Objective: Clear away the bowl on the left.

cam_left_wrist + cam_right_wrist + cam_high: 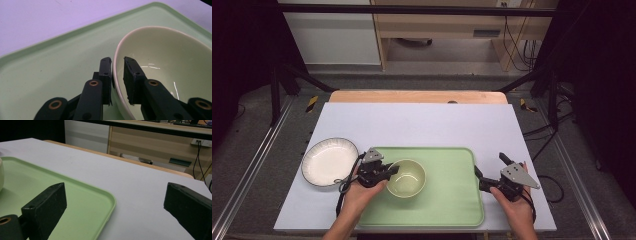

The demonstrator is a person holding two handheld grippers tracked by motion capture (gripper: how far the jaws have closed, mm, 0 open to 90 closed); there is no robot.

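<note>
A pale green bowl (407, 177) stands upright on the left half of a light green tray (452, 200). My left gripper (394, 170) reaches it from the left. In the left gripper view the jaws straddle the rim of the bowl (162, 57): one jaw is outside against the wall, the other is inside with a small gap to the rim, so my left gripper (117, 62) is open. My right gripper (489, 165) is open wide at the tray's right edge, one jaw over the tray (82, 205), the other over the table, nothing between them.
A white fluted plate (329, 161) lies on the white table cover (422, 125), left of the tray. The tray's right half is bare. A wooden table edge (417, 96) runs along the back, with dark frame posts beyond both sides.
</note>
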